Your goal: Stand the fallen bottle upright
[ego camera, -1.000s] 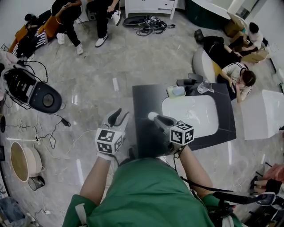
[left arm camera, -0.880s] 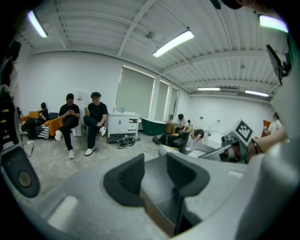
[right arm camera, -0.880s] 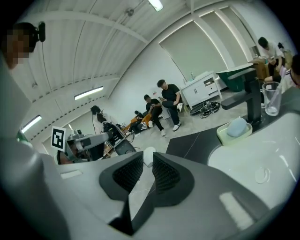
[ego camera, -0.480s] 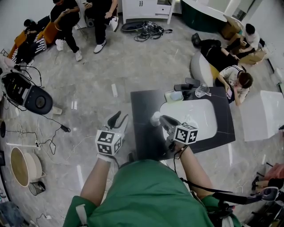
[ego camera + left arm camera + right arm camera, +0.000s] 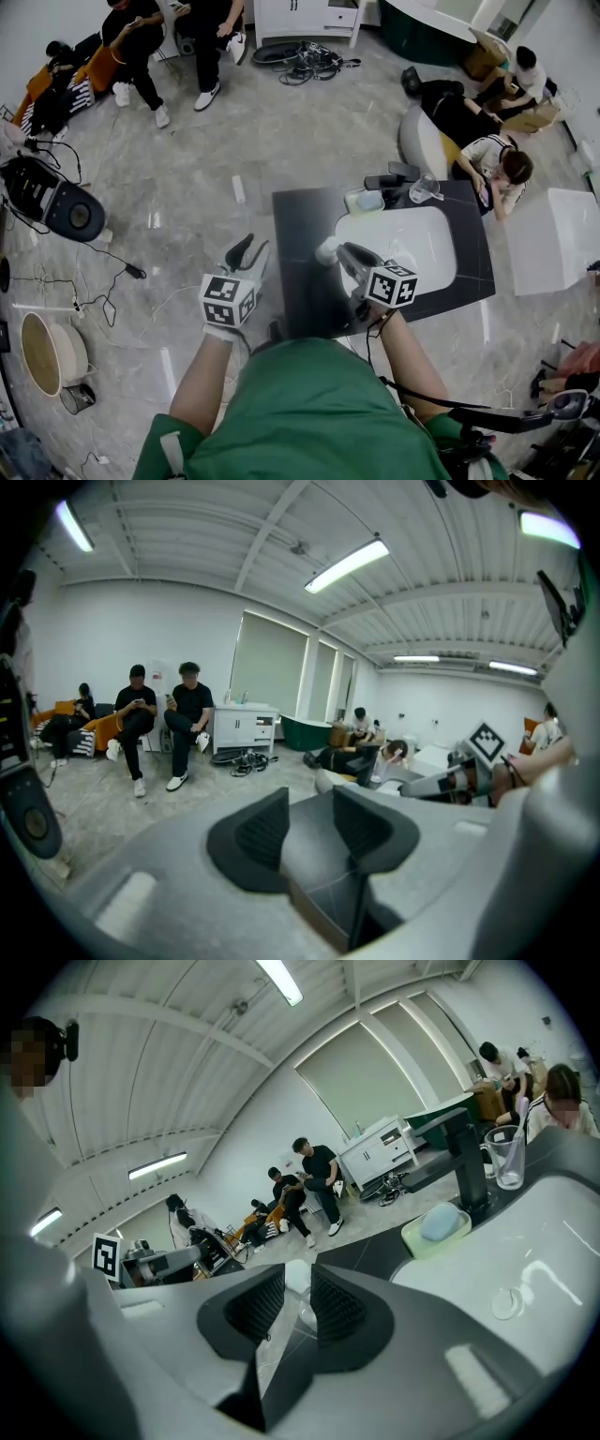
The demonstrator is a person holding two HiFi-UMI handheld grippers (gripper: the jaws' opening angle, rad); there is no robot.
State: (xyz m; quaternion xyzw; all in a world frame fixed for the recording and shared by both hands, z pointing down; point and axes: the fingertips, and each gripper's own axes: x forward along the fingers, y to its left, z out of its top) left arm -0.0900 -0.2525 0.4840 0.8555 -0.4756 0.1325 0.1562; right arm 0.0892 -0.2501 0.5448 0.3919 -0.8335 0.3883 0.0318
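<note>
Your right claw is opening, jaws either side of the small white-capped bottle. The bottle stands upright on the dark stone worktop, just beside the white basin. Your left claw is apart and empty, left of the worktop.

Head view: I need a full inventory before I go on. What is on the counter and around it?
counter: 1, black, straight ahead
sink: 1, white, in counter's right part
bottle: 1, white, counter's left part
soap dish: 1, green, behind sink, holds blue soap
faucet: 1, black, behind sink
jug: 1, clear, right of faucet
people: at least five, seated round the floor's edges
cables: 1 heap, black, far floor
left claw: 1, grey, open, empty, off counter's left edge
right claw: 1, grey, jaws opening, bottle between them
</note>
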